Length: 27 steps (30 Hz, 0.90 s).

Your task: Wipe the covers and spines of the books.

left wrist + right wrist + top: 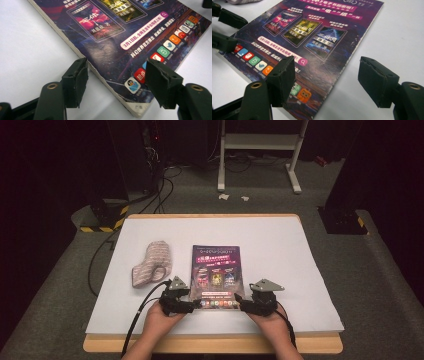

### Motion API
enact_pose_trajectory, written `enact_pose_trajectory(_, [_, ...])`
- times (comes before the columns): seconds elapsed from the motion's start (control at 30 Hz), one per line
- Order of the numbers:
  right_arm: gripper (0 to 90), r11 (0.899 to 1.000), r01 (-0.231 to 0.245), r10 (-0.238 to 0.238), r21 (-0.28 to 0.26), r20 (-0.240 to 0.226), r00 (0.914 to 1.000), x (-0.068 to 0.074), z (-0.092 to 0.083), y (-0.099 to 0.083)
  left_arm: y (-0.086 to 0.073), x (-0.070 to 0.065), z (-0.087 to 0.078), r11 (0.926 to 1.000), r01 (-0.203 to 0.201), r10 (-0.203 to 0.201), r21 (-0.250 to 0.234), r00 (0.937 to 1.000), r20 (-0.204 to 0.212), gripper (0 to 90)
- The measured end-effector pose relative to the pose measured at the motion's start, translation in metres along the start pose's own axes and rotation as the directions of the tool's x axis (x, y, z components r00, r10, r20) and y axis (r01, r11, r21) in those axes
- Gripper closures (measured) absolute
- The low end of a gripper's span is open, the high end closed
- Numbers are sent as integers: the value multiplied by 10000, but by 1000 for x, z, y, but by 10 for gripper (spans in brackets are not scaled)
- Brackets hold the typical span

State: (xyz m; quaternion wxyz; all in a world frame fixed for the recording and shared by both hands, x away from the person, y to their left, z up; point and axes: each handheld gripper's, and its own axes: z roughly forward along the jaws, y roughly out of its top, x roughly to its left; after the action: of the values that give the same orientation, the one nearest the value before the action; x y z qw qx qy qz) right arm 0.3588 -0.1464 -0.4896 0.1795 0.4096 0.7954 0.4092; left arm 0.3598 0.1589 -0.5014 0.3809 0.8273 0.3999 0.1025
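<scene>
So I've got the magazine (pixel 216 275) lying flat, back cover up, in the middle of the white desk (pixel 280 250), with both claws parked at its near edge. My left claw (pixel 192 305) is at the near left corner. In the left gripper view its jaws stand wide apart and straddle that corner, one pad over the bare desk beside the spine edge and the other over the row of app icons. It has no grip on anything.

The right claw (pixel 241 304) sits at the near right corner. In the right gripper view its jaws are spread wide too, one over the cover and one over the desk beyond the magazine's edge, not clamped on it. There's also a patterned cloth pouch (pixel 152 263) just to the left of the magazine, apart from it.
</scene>
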Motion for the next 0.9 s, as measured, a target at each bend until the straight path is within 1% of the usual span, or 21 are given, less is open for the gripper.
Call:
enact_pose_trajectory(0.03, [301, 9999, -18, 18, 111, 33, 10000, 2, 2, 4, 0, -1, 0, 10000, 7, -7, 21, 10000, 11, 353])
enact_pose_trajectory(0.07, [302, 9999, -41, 40, 131, 60, 10000, 3, 3, 6, -1, -2, -1, 9999, -99, 99, 33, 9999, -48, 353])
enact_pose_trajectory(0.13, [302, 10000, -70, 69, 65, 201, 9998, 6, 5, 10, -2, -3, -1, 9999, -148, 148, 10, 9999, -12, 353])
enact_pose_trajectory(0.17, [304, 9999, -142, 144, -67, 275, 9995, 8, 5, 11, -3, -4, -2, 9999, -147, 147, 22, 9999, 9, 354])
enact_pose_trajectory(0.23, [304, 9991, -410, 413, -142, 216, 9989, 9, 6, 10, -4, -4, -3, 9999, -165, 165, 8, 9998, 59, 356])
enact_pose_trajectory(0.27, [304, 9990, -436, 439, -137, 182, 9989, 10, 6, 9, -4, -4, -3, 9998, -185, 185, 10, 9998, 62, 356])
enact_pose_trajectory(0.33, [299, 9995, -274, 272, 168, 143, 9995, 13, 7, 6, -5, -5, -4, 9998, -201, 201, -5, 9998, 62, 356])
enact_pose_trajectory(0.4, [299, 9990, -414, 413, 183, 32, 9991, 12, 6, 1, -6, -5, -4, 9998, -188, 188, -75, 9998, 50, 356])
enact_pose_trajectory(0.53, [299, 9975, -433, 433, 565, 5, 9991, 11, 5, -7, -7, -6, -5, 9998, -175, 175, -87, 9998, 35, 363])
enact_pose_trajectory(0.67, [299, 9957, -600, 603, 704, -31, 9982, 7, 6, -9, -9, -7, -5, 9997, -152, 153, -185, 9999, 23, 373])
enact_pose_trajectory(0.73, [299, 9949, -640, 645, 784, -37, 9979, 8, 7, -10, -9, -7, -5, 9997, -151, 151, -216, 9999, 22, 375])
enact_pose_trajectory(0.83, [299, 9925, -777, 799, 946, -198, 9966, 9, 10, -10, -10, -7, -5, 9996, -159, 160, -252, 9999, 20, 376])
enact_pose_trajectory(0.9, [299, 9923, -708, 724, 1020, -123, 9973, 11, 11, -11, -10, -7, -5, 9995, -164, 165, -273, 9999, 15, 377])
